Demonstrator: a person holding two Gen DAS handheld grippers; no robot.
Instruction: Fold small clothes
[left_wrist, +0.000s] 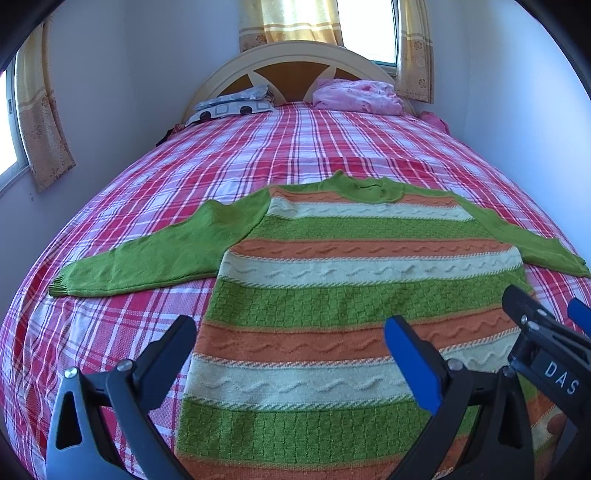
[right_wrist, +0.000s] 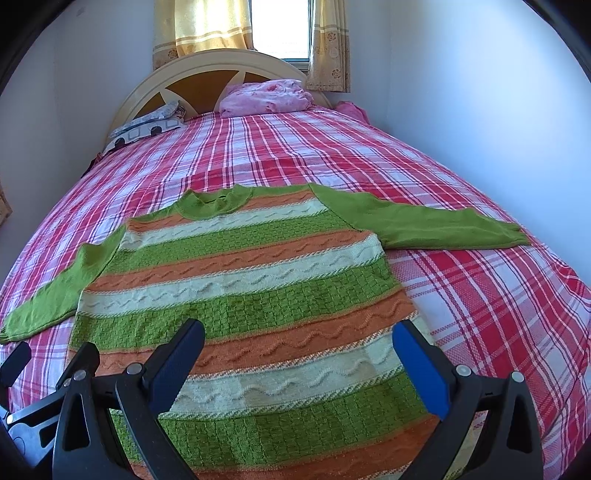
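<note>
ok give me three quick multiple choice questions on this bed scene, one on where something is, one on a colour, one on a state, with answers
1. Where does the pink bundle lie?
A. at the headboard end of the bed
B. on the sweater
C. between the left gripper's fingers

2. What colour are the sweater's sleeves?
A. orange
B. green
C. cream

3. How does the sweater lie on the plaid bedcover?
A. folded in half
B. rolled up
C. spread flat, both sleeves out sideways

Answers: 1 A, it sits against the headboard beside the patterned pillow. 2 B, both sleeves are plain green while the body is striped. 3 C, no fold shows, and the left gripper and right gripper are open above its lower part.
</note>
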